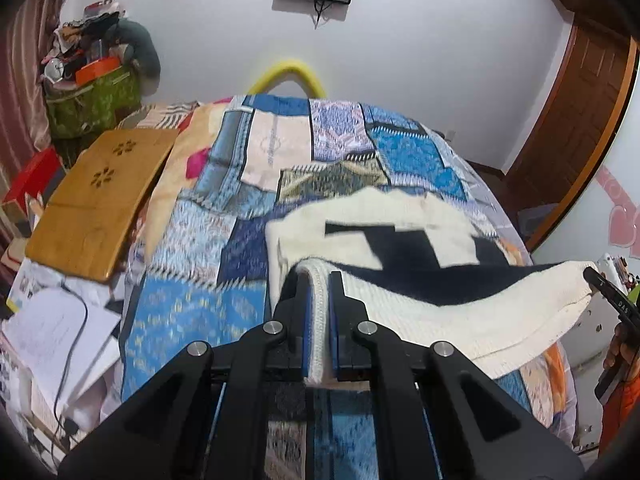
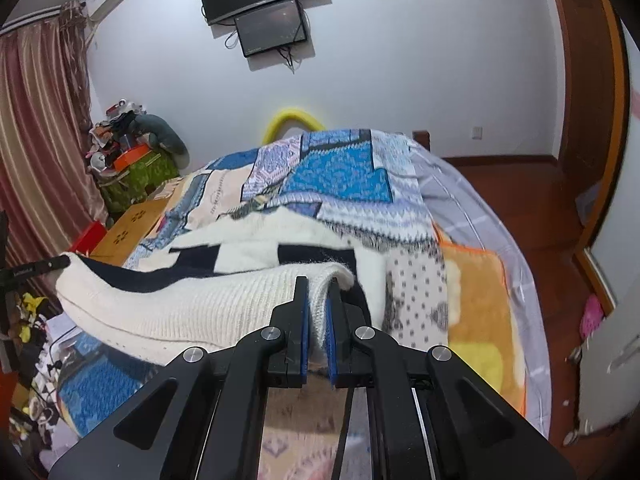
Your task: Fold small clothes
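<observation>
A small cream knit sweater (image 1: 460, 304) with black blocks lies partly on the patchwork bed cover (image 1: 192, 308). Its ribbed hem is lifted and stretched between both grippers. My left gripper (image 1: 318, 280) is shut on one hem corner. My right gripper (image 2: 318, 284) is shut on the other hem corner of the sweater (image 2: 192, 304). The right gripper's tip shows at the right edge of the left wrist view (image 1: 600, 280), and the left gripper's tip at the left edge of the right wrist view (image 2: 48, 266). The sweater's far part rests flat on the bed.
A wooden lap table (image 1: 100, 200) sits at the bed's left side, above papers and a cable (image 1: 60, 332). A green basket piled with clutter (image 1: 92, 100) stands by the curtain. A wooden door (image 1: 580, 120) and red floor (image 2: 560, 208) are to the right.
</observation>
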Motion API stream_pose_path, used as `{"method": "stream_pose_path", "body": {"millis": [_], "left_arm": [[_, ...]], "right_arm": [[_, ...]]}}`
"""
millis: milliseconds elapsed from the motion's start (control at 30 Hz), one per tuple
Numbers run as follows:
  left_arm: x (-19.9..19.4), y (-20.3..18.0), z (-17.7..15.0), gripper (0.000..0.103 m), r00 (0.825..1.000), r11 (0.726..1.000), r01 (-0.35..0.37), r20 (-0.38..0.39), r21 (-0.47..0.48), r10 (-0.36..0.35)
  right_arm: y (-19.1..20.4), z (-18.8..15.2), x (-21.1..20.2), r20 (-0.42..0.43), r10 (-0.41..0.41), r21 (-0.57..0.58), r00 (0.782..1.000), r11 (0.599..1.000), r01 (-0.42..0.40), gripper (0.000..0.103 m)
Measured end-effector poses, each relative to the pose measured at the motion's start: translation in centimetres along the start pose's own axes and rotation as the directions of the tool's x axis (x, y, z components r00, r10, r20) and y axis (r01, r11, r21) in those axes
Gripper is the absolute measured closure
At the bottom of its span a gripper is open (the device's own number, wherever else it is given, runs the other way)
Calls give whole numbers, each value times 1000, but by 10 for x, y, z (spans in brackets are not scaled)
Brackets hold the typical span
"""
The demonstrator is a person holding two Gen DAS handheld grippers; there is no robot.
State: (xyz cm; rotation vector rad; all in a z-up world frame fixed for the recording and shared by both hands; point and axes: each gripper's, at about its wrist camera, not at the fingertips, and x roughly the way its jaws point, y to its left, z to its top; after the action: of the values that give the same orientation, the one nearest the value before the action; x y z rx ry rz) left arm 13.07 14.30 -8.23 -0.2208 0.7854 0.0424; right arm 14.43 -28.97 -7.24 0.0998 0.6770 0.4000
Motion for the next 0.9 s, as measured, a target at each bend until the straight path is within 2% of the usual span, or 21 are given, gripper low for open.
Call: {"method": "stream_pose_path", "body": {"millis": [200,400,600,900], "left_arm": [[26,5,35,96,1000,1000,-15,0,-10,15],[71,10,57,96,998,999,-47,-37,-1,47],[120,22,67,96,993,998,-66,-96,-11,64],[178,38,66,95,981,997,-76,-178,1,75]], "right_arm": [[1,26,26,9,-11,-25,1000,1000,11,97],[-4,48,66,-18,-21,-17,1000,1000,21,97],[-10,56,110,-67,-41,-33,997,999,39,97],[-34,49,161,-158,-49,-6,986,999,48,96]]}}
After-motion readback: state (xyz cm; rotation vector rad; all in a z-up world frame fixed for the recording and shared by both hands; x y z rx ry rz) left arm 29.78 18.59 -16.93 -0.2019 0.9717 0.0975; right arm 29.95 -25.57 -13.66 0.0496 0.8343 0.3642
